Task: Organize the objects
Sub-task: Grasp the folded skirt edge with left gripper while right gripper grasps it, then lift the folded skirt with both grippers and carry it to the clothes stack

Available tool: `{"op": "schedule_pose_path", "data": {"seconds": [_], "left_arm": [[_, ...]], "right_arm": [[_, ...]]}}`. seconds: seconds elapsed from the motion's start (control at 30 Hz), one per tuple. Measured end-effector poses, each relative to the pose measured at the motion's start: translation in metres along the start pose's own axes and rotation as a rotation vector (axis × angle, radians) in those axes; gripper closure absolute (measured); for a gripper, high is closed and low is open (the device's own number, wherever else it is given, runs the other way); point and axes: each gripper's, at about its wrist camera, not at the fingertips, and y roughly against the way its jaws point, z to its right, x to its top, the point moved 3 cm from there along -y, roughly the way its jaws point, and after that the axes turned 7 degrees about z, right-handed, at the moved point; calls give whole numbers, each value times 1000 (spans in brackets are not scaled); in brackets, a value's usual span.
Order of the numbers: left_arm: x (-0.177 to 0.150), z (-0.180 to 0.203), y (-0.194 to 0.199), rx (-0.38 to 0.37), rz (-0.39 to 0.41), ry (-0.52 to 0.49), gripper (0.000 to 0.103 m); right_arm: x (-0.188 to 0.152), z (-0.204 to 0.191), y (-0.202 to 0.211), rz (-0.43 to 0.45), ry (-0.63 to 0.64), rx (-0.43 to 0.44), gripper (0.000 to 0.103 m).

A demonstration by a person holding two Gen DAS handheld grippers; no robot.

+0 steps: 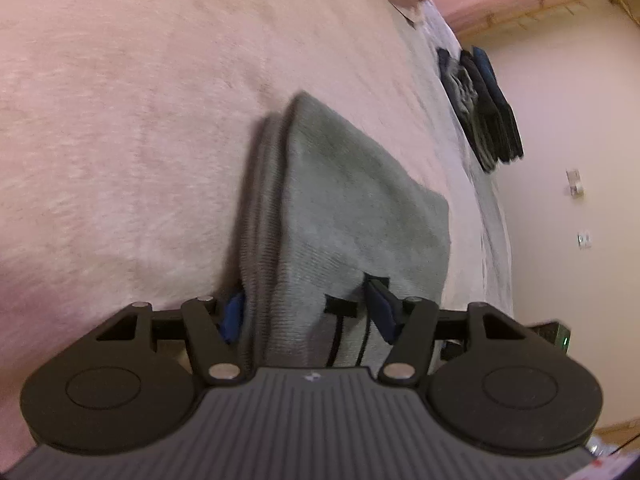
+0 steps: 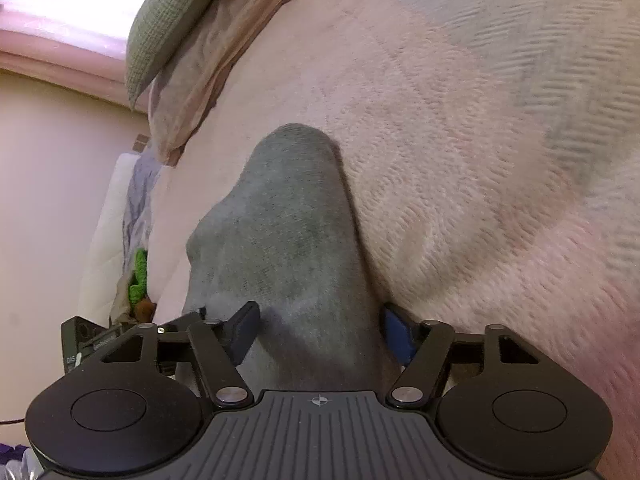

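Note:
A grey sock (image 1: 344, 208) lies folded on a pink fleece blanket (image 1: 140, 120). My left gripper (image 1: 306, 312) stands open around its cuff end, with one blue pad (image 1: 234, 316) at the sock's left edge and the other pad over the fabric on the right. In the right wrist view the sock's toe end (image 2: 292, 220) runs between the fingers of my right gripper (image 2: 320, 332), which is open with the pads on either side of the fabric. I cannot tell whether the pads press the sock.
A row of dark folded socks (image 1: 480, 108) sits at the far edge of the bed. A green knitted cushion (image 2: 168, 28) and a beige pillow (image 2: 208, 72) lie at the head. Green cloth (image 2: 138, 272) and clutter sit beside the bed by the wall.

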Motion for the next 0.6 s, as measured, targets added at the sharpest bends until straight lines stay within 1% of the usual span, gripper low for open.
{"op": "schedule_pose_path", "data": {"seconds": [0.03, 0.07, 0.1, 0.13, 0.17, 0.2, 0.23, 0.3, 0.37, 0.5, 0.6], "left_arm": [[-2, 2, -2, -1, 2, -22, 50], [-4, 2, 0, -6, 6, -29, 55], [-5, 1, 1, -11, 11, -17, 60], [-5, 0, 4, -20, 13, 3, 73], [-6, 2, 6, -24, 19, 11, 80], [-6, 7, 9, -17, 28, -1, 81], [-6, 18, 12, 8, 36, -42, 82], [-4, 36, 18, 34, 44, -67, 83], [1, 58, 26, 57, 61, -69, 84], [17, 109, 33, 58, 113, -71, 86], [36, 160, 17, 43, 133, -94, 86]], "right_arm": [[0, 1, -2, 3, -13, -1, 52], [0, 1, -2, 5, -23, -3, 54], [-1, 1, 0, 10, -27, -7, 61], [-1, 1, 3, 16, -45, -15, 68], [-1, -1, 6, 18, -60, -16, 71], [1, -5, 10, 21, -60, -18, 76], [3, -11, 15, 17, -59, -24, 80], [11, -21, 24, 13, -58, -37, 83], [25, -31, 35, 25, -60, -50, 84], [67, -45, 69, 66, -49, -38, 84], [113, -44, 101, 106, -44, -30, 84]]}}
